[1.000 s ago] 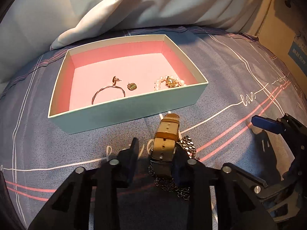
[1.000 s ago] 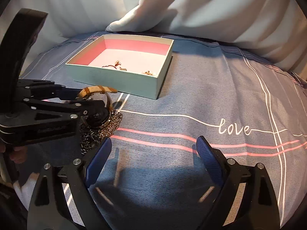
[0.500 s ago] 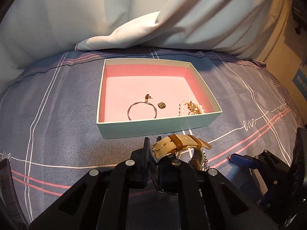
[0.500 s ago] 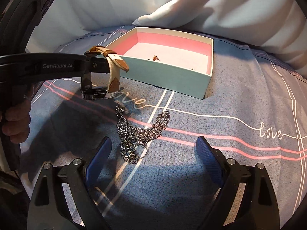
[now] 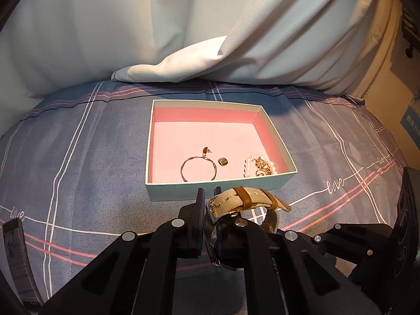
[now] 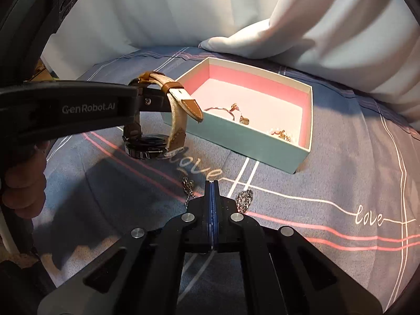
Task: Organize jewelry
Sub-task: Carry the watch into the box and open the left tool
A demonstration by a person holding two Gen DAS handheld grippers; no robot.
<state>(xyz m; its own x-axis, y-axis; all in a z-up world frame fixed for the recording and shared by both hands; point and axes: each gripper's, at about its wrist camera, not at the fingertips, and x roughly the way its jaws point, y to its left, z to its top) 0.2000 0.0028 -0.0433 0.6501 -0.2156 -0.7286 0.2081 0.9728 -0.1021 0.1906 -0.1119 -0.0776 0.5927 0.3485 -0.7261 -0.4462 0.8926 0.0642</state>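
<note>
The left gripper (image 5: 208, 204) pinches the watch (image 6: 157, 120) by its strap, its dark face hanging down; the box (image 5: 157, 197) lies just ahead. The right gripper (image 6: 211, 191) is pressed together over the chain (image 6: 242, 199), perhaps nipping it.

The watch (image 6: 157, 120) has a matt cream woven-looking strap with smooth tan leather keepers and a glossy dark metal case. The jewelry box (image 5: 218, 189) looks like matt card, mint outside and pink within. The bangle (image 5: 198, 168) is thin shiny metal. The chain (image 6: 242, 199) is bright steel links. The bedsheet (image 6: 341, 183) is soft, matt grey cloth. Both grippers are matt black plastic with shiny metal screws.
</note>
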